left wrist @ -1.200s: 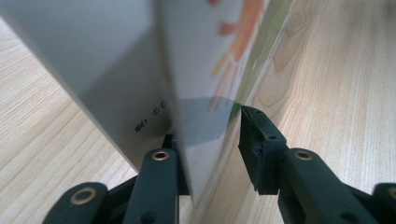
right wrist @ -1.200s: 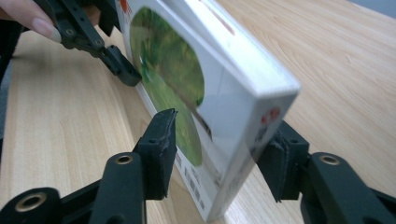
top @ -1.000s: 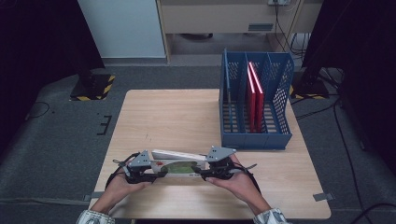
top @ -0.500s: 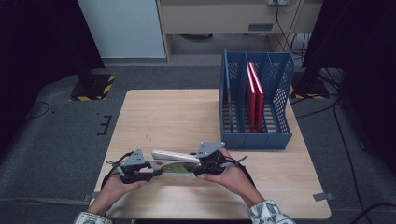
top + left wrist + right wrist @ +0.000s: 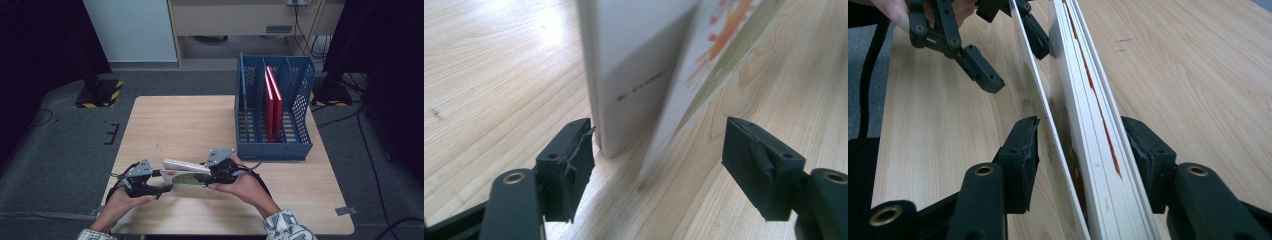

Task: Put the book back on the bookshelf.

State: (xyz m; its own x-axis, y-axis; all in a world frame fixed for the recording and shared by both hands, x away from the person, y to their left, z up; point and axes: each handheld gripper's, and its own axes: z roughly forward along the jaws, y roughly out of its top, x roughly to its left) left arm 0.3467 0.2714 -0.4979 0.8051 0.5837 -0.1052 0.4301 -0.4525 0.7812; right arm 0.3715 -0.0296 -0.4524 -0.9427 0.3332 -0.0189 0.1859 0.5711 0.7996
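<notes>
My left gripper (image 5: 659, 150) has just been opening off the book (image 5: 186, 171), jaws wide; my right gripper (image 5: 1080, 150) is clamping its other end above the counter (image 5: 175, 125). Next: carrying it to the rack (image 5: 272, 145) beyond my right gripper.

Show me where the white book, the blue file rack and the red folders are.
white book (image 5: 186, 165), high view, its top cover
blue file rack (image 5: 272, 148), high view, its front wall
red folders (image 5: 273, 100), high view, their upper edges

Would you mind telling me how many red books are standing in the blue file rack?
2: both red books stand side by side in one middle compartment of the blue file rack; its walls could hide another.
</notes>
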